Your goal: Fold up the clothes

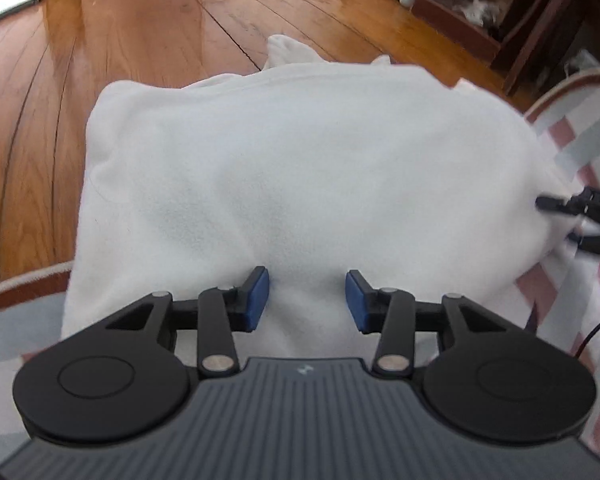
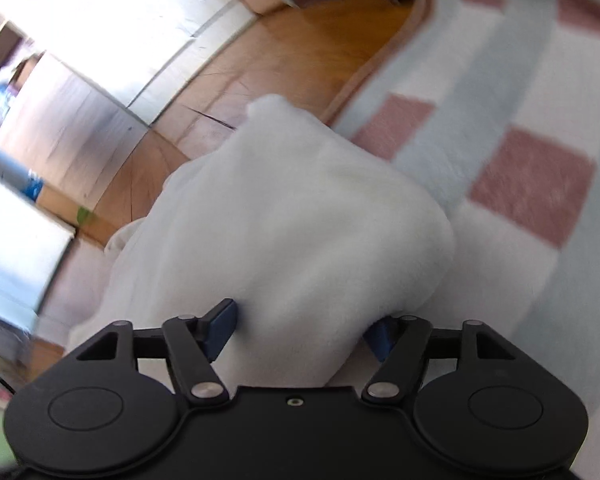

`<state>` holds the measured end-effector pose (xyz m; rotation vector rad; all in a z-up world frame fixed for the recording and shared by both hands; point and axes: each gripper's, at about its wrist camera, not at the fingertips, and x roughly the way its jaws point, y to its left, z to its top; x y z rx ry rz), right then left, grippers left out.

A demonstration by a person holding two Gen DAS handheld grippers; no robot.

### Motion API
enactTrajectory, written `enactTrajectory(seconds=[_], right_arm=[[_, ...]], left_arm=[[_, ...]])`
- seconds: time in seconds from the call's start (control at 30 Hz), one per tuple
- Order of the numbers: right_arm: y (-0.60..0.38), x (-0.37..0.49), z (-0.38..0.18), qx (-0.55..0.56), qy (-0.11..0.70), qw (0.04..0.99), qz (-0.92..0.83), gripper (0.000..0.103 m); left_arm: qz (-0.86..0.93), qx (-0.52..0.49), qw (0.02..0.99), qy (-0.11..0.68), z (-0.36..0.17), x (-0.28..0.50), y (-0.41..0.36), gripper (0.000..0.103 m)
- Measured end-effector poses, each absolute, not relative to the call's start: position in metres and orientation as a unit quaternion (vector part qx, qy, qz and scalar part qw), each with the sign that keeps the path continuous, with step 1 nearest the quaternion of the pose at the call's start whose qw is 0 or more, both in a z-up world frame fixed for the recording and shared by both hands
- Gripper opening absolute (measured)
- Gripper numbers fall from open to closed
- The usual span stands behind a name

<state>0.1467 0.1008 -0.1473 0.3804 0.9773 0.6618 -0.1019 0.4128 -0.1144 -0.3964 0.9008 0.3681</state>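
Wood floor [image 1: 148, 52]: far and left, bare boards. The garment's far edge spills off the rug onto it.

Rug [image 1: 572, 136]: checked pink, grey and white, under the near part of the cloth, prob. used as the folding surface.

White garment [image 1: 300, 168]: thick fleecy cloth lying as a broad slab across rug and floor. Left edge looks rolled over, so likely doubled at least once. A loose bit pokes out at the far side. What kind of garment it is, can't tell.

L gripper [image 1: 307, 300]: low over the garment's near edge, jaws parted to a middling gap, cloth between the blue pads [image 1: 258, 300] but no pinch. Placed so it could either close on that hem or lift away from it. Fits both a grab to come and a release just made.

R gripper [image 2: 300, 328]: at the garment's right end, approaching sideways. Jaws wide, a fat bunch of cloth sits between them. The left pad [image 2: 222, 330] is beside the fabric, the right pad half hidden under it. Blur is heavy here, so whether it grips is unsure. Looks loose to me.

Fold state: part-folded bundle, not a neat small stack.

Both grippers: sit at neighbouring edges, near and right, the sort of spread that would carry a corner across.
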Motion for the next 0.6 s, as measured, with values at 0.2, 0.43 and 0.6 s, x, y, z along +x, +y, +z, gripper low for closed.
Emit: enactTrajectory(seconds=[0.2,0.43,0.6], right_arm=[[0.094,0.134,-0.103,0.107,0.387,0.854,0.332,0.019],[0.080,0.132,-0.120,0.087,0.412,0.849,0.318,0.028],[0.057,0.143,-0.130,0.207,0.488,0.790,0.308,0.051]], left_arm=[[0.180,-0.191,0.860,0.438,-0.117,-0.107,0.410,0.039],[0.181,-0.198,0.861,0.433,-0.114,-0.107,0.409,0.038],[0.120,-0.162,0.905,0.374,-0.076,-0.102,0.372,0.048]])
